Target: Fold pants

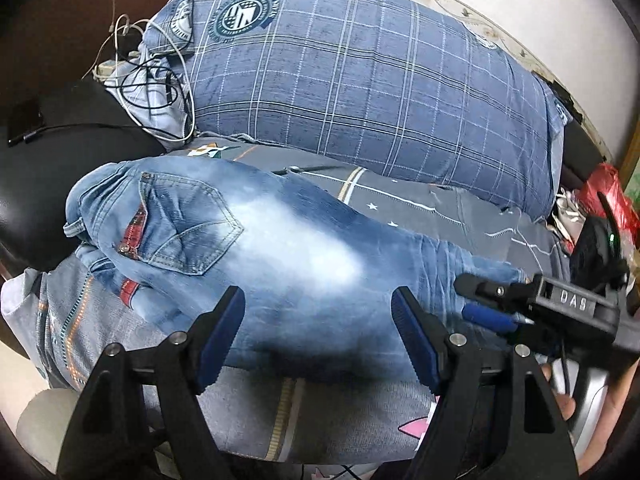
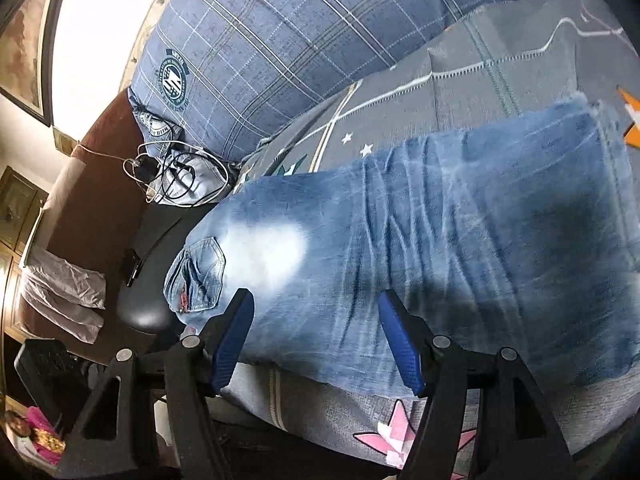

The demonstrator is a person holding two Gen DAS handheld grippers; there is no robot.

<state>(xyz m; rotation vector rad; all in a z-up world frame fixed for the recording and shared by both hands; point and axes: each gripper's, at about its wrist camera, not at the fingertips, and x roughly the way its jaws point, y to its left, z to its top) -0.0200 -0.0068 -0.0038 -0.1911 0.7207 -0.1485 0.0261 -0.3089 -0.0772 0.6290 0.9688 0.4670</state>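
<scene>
Faded blue jeans lie lengthwise on the grey bed sheet, waist and back pocket at the left, legs laid one on the other. My left gripper is open and empty just above the thigh part near the front edge. In the right wrist view the jeans stretch from the pocket to the hems at the right. My right gripper is open and empty over the near edge of the legs. It also shows in the left wrist view at the right, low over the legs.
A large blue plaid pillow lies behind the jeans. Tangled cables and chargers sit at the back left beside a black cushion. Red bags and clutter are at the far right. The bed's front edge runs below my fingers.
</scene>
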